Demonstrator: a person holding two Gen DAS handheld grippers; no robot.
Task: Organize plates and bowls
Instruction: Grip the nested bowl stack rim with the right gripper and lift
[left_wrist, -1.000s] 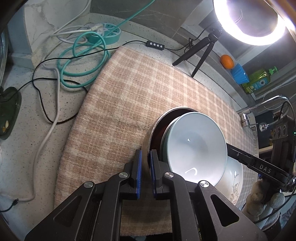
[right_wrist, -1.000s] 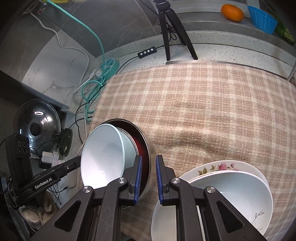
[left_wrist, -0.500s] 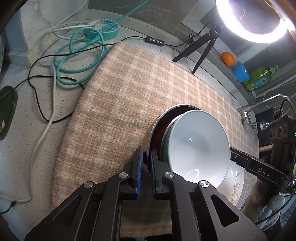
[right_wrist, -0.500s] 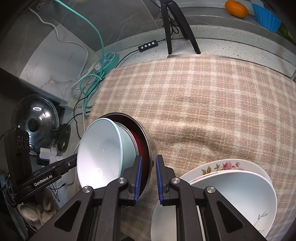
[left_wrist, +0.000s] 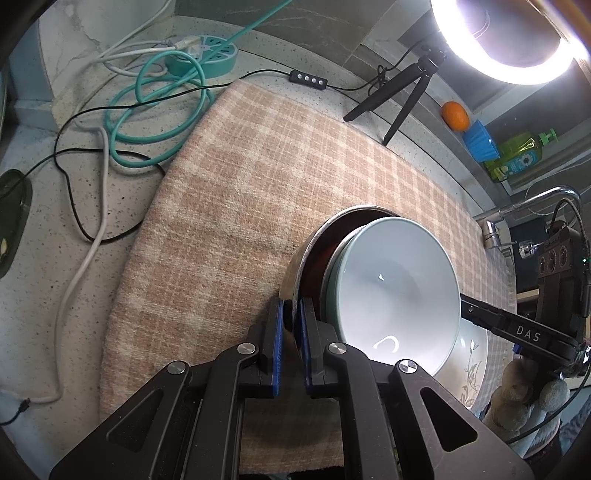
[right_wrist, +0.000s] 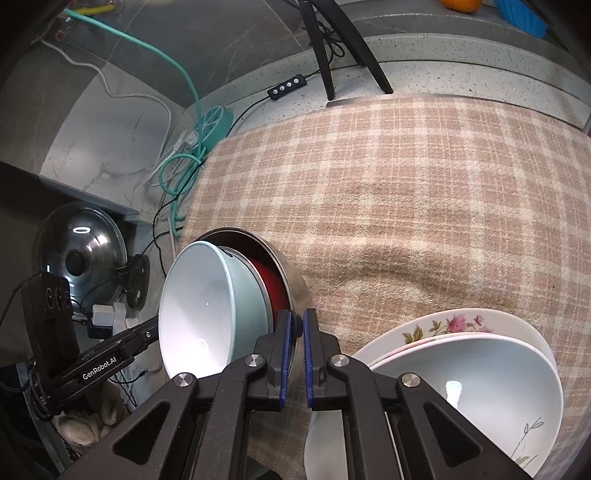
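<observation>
A steel bowl (left_wrist: 307, 248) (right_wrist: 293, 282) with a red inside stands on the checked cloth (left_wrist: 258, 184) (right_wrist: 406, 184). A pale blue bowl (left_wrist: 391, 288) (right_wrist: 195, 314) leans tilted inside it. My left gripper (left_wrist: 291, 308) is shut on the steel bowl's near rim. From the opposite side my right gripper (right_wrist: 296, 319) is shut on the same rim. Each view shows the other gripper's arm (left_wrist: 517, 332) (right_wrist: 107, 363) behind the pale bowl. A flowered plate (right_wrist: 443, 325) under a white bowl (right_wrist: 461, 373) (left_wrist: 471, 354) sits beside my right gripper.
Teal and white cables and a round power strip (left_wrist: 207, 55) lie at the back left off the cloth. A ring light's tripod (left_wrist: 399, 99) (right_wrist: 332, 44) stands at the cloth's far edge. An orange (left_wrist: 455, 115), blue cup, soap bottle and faucet (left_wrist: 517, 210) are right. A pot lid (right_wrist: 79, 251) sits beside the counter.
My right gripper's jaws have closed a little tighter on the steel rim. The left gripper and the bowls have kept their places.
</observation>
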